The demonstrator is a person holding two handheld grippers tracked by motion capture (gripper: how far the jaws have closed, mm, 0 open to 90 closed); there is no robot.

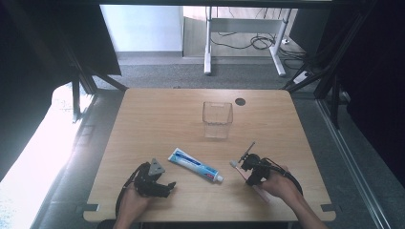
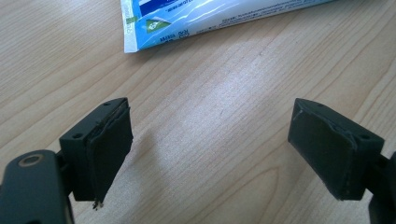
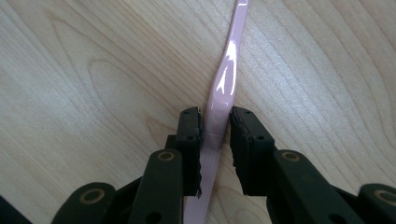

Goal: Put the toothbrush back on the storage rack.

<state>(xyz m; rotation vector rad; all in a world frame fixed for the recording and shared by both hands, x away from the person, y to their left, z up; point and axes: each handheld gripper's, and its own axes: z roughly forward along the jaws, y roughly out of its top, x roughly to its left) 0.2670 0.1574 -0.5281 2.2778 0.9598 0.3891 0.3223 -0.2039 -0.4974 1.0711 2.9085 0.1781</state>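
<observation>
Jaws of right gripper (image 3: 215,128) on pink toothbrush (image 3: 225,77); toothpaste tube (image 2: 210,18) print unreadable.

On the desk (image 1: 143,114), the cup (image 1: 217,119) stands behind the toothpaste (image 1: 196,164), which lies between my left tool (image 1: 160,186) and right tool (image 1: 248,167); the toothbrush (image 3: 224,88) sits, I think, in the right one.

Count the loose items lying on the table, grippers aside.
3: a clear cup at centre back, a toothpaste tube at centre front, and a pink toothbrush between the right gripper jaws.
</observation>
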